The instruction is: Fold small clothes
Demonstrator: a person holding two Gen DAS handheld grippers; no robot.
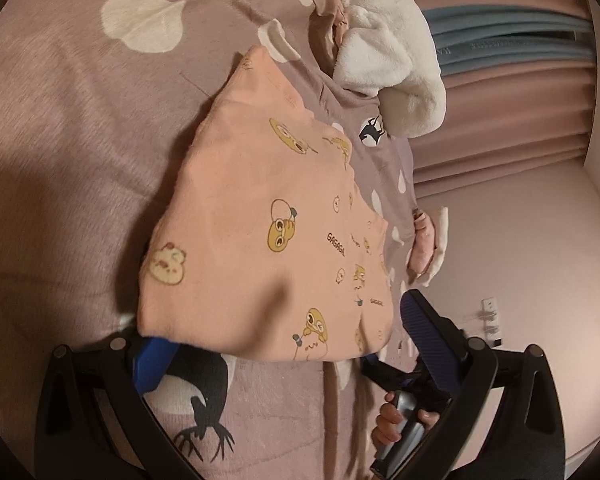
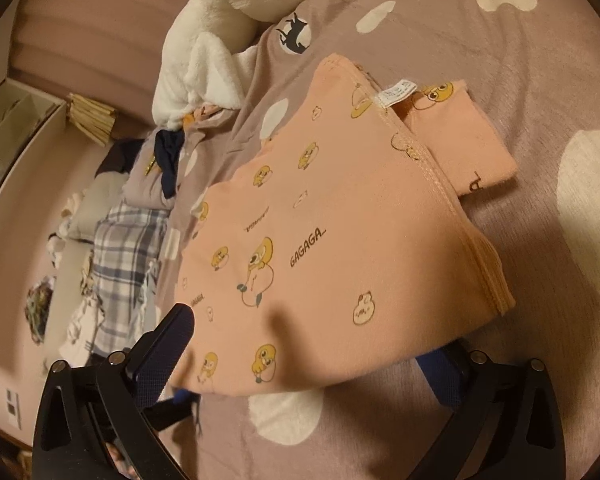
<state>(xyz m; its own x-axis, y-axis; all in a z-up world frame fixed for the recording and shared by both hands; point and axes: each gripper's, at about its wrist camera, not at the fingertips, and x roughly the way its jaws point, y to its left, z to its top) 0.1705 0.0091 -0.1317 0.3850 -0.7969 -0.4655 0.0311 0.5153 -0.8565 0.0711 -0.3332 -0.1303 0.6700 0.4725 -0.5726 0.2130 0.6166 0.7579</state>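
The pink shirt (image 1: pixel 260 220) lies folded on the bedspread (image 1: pixel 60 100), near the side edge of the bed, with one sleeve (image 2: pixel 460 136) sticking out from under the folded body in the right wrist view. It is soft knit cotton, peach-pink, printed with small yellow cartoon faces and the word "GAGAGA", with a stitched hem along one edge and a white care label (image 2: pixel 398 94) sewn at the seam.

Both tools sit at the near edge of the shirt. The left gripper (image 1: pixel 284 344) has its fingers wide apart: the left finger (image 1: pixel 152 364) is tucked partly under the shirt's corner and the other stands clear of the cloth on the far side. The right gripper (image 2: pixel 312 364) is also spread wide, one finger (image 2: pixel 164 356) beside the shirt's near corner and the opposite one partly hidden beneath the hem, so neither tool is clamped on the fabric. In the left wrist view a hand (image 1: pixel 392 420) grips a silver handle just beyond the left tool's right finger.

The bedspread is a brushed mauve fabric with cream leaf-like blotches and black animal silhouettes. A fluffy white fleece blanket (image 1: pixel 392 48) is heaped at the far end of the bed, just beyond the shirt. Off the bed edge in the right wrist view lie a blue-and-white plaid cloth (image 2: pixel 128 240), a dark navy garment (image 2: pixel 168 160) and other crumpled laundry on the floor. Pleated pink curtains (image 1: pixel 520 128) hang behind.
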